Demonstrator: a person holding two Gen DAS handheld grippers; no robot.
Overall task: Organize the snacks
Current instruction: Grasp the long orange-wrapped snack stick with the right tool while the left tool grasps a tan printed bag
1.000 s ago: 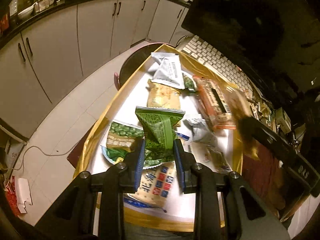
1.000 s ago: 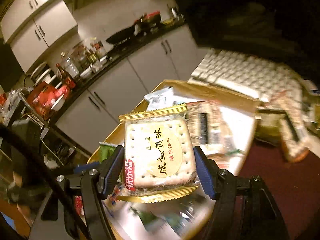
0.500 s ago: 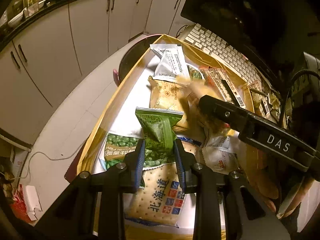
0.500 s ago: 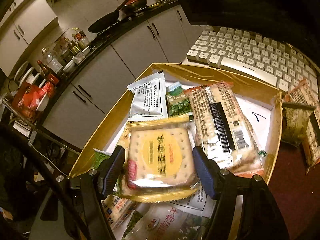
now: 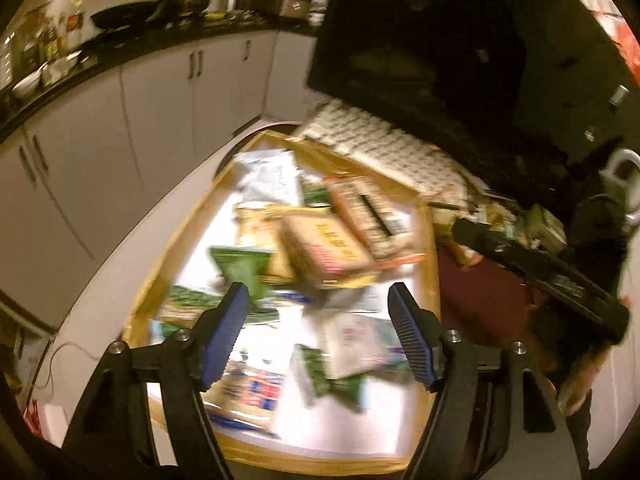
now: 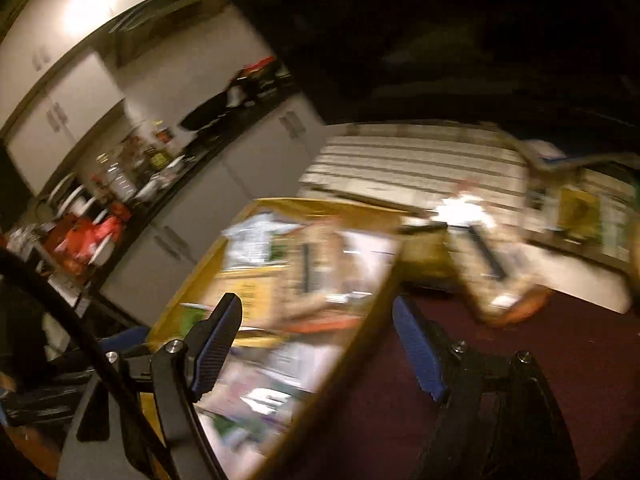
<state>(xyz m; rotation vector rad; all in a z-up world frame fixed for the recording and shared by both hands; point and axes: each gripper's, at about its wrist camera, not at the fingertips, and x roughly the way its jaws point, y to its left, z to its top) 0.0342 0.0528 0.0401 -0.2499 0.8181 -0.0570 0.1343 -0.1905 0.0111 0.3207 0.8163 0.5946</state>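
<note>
Now left gripper (image 5: 316, 322) tilted downward over tray (image 5: 430, 240), fingers (image 5: 224, 328) spread

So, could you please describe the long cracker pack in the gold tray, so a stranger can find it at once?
Start at the gold tray in front of the white keyboard. The long cracker pack lies along its far right side. Unlike the squarish packets beside it, it is narrow, orange-edged, with a black stripe down its middle.

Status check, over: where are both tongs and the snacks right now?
Left tongs open, jaws just widened, green packet released into gold tray. Right tongs open, empty, over tray edge. Cracker pack in tray. Nothing blocking.
</note>
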